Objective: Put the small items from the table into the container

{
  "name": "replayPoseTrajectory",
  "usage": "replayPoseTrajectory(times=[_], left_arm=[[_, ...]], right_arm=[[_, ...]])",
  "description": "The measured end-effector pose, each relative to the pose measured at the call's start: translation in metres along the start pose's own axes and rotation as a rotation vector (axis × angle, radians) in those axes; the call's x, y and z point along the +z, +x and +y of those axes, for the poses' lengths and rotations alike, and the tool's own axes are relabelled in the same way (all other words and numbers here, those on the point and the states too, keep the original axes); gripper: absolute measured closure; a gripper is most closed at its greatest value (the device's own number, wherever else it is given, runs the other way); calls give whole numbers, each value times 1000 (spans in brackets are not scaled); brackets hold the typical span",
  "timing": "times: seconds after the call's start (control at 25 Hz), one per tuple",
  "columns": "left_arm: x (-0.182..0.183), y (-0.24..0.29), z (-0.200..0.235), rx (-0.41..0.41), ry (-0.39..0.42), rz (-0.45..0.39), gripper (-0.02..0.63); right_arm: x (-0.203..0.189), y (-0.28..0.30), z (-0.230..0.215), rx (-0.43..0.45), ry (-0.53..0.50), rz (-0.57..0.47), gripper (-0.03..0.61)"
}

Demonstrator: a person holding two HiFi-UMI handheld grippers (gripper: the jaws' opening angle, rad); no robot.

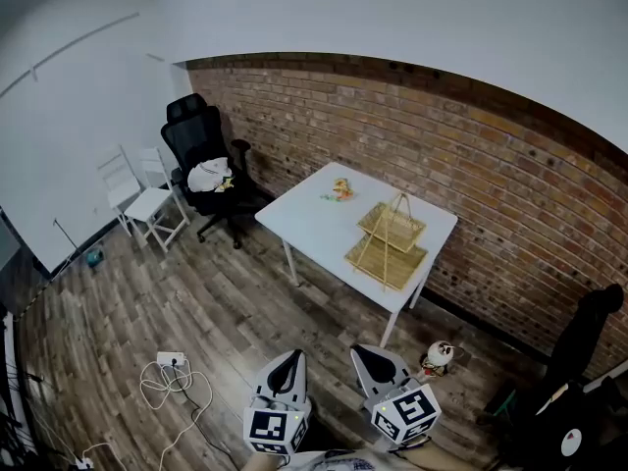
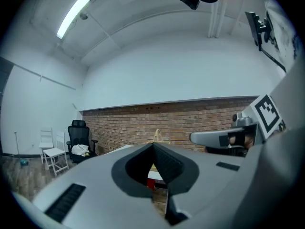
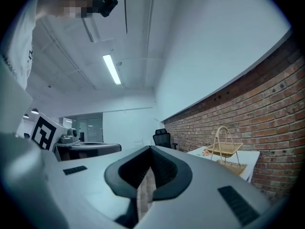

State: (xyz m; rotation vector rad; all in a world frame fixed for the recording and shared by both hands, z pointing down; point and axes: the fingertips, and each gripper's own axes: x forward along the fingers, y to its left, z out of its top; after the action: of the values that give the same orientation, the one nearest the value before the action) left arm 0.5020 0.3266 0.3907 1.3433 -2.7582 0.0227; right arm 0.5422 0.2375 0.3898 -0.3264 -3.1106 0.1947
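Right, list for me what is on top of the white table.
A two-tier wicker basket stands on the white table; a small heap of colourful items lies near its far edge, too small to identify. The basket covers the tabletop beneath it.

We see a brick wall [image 1: 412,155] under white plaster, a wood-plank floor [image 1: 196,312], a white counter [image 1: 314,219] by the brick, a black office chair [image 1: 196,135] holding perhaps cloth [image 1: 208,175], white chairs [image 1: 137,199] beside it, a strip light [image 2: 72,15] overhead.

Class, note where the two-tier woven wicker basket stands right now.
In the head view, the two-tier woven wicker basket stands on the right half of the white table, by the brick wall, right of the small colourful items.
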Motion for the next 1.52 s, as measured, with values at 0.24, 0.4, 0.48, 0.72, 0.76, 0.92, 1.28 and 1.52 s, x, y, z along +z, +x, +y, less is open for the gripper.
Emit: replayPoseTrajectory(times=[0.24,0.4,0.48,0.72,0.76,0.92,1.28,1.52], left_arm=[[18,71,96,-45,2,-6,565],[29,109,162,-62,13,-8,565],[30,125,191,-70,15,-8,565],[32,161,246,-115,18,-12,565],[33,165,252,-118,12,-13,565],[35,183,272,-125,-2,-23,565],[25,256,300,-171,-3,16,565],[26,337,310,-227,22,38,565]], right_arm=[[5,114,-19,-43,15,12,560],[11,187,-23,-50,-7,17,560],[12,219,-26,-65,-10,15,560],[14,281,-34,-127,-10,25,560],[13,288,-35,-132,-11,30,560],[14,311,-47,-156,-22,34,560],[7,366,-103,-207,12,25,560],[10,404,-170,-273,28,11,560]])
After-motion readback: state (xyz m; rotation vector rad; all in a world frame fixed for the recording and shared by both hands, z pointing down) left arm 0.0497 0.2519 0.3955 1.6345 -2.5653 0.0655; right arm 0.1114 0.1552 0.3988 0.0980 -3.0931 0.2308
